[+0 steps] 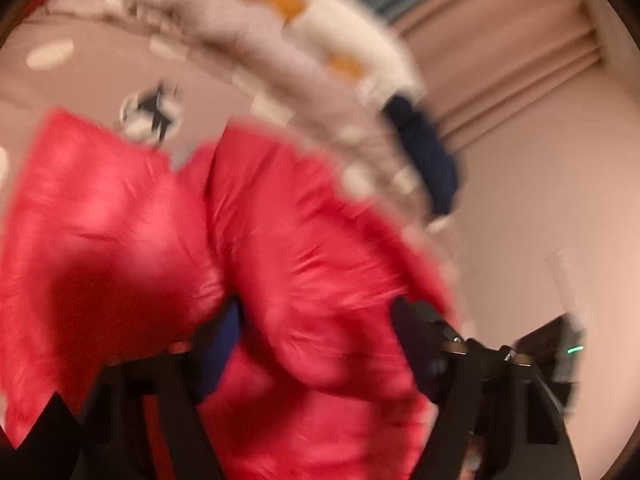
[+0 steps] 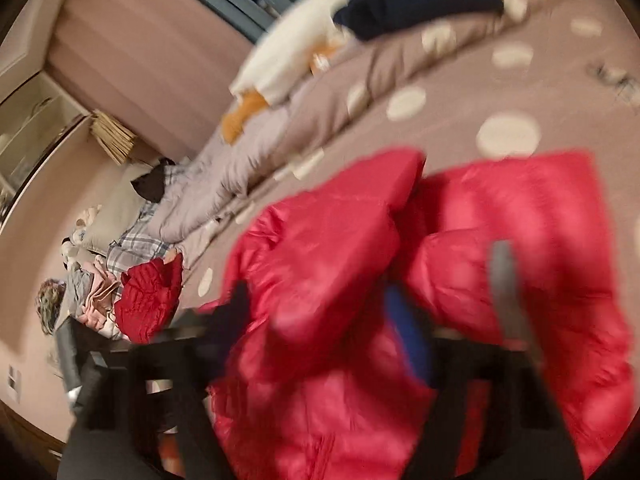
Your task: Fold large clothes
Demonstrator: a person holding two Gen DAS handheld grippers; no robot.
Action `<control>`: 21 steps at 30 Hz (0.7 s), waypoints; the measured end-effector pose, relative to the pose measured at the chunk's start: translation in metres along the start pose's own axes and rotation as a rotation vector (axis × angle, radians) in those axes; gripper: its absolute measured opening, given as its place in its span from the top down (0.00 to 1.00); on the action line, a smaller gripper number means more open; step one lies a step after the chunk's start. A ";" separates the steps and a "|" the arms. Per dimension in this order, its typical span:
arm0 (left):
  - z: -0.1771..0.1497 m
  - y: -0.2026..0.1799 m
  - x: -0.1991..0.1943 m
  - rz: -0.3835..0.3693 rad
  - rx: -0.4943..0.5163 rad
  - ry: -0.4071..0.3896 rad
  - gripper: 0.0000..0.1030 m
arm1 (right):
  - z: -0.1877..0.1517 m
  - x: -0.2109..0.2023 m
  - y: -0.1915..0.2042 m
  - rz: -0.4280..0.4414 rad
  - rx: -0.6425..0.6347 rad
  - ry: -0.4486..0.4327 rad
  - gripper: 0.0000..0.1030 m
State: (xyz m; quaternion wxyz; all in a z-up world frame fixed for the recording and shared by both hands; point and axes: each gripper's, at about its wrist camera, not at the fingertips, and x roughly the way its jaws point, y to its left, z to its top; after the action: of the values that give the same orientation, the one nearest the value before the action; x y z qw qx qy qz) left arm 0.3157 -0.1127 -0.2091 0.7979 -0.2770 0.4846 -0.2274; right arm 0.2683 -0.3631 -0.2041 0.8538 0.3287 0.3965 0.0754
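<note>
A shiny red puffer jacket (image 1: 280,248) with a blue lining fills the lower part of both blurred views (image 2: 360,280). It hangs bunched above a pinkish bed sheet with pale dots (image 2: 508,136). My left gripper (image 1: 312,360) has the red fabric bulging between its dark fingers (image 1: 424,336); the jaws look closed on it. My right gripper (image 2: 332,360) likewise has jacket fabric packed between its dark fingers (image 2: 232,316). The fingertips are hidden by fabric and motion blur.
A folded quilt (image 2: 280,128) lies along the bed with a white and orange plush toy (image 2: 296,52) and a navy garment (image 2: 416,0) on it. Another red jacket (image 2: 152,300) and mixed clothes lie at the bed's end. Pink curtains (image 1: 520,60) hang behind.
</note>
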 end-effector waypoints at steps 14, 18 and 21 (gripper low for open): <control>-0.110 -0.026 -0.066 0.220 0.343 -0.162 0.77 | -0.088 -0.072 0.002 -0.115 -0.249 0.000 0.89; -0.126 -0.011 -0.056 0.353 0.370 -0.143 0.71 | -0.108 -0.064 -0.017 -0.278 -0.282 -0.058 0.58; -0.125 -0.004 -0.057 0.379 0.356 -0.179 0.33 | -0.110 -0.062 -0.042 -0.294 -0.214 -0.091 0.38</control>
State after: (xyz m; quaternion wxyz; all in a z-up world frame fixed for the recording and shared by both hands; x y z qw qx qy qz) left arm 0.1788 -0.1067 -0.2165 0.9020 -0.0557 0.4077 -0.1304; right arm 0.1412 -0.3643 -0.2425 0.9028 0.1777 0.3910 -0.0235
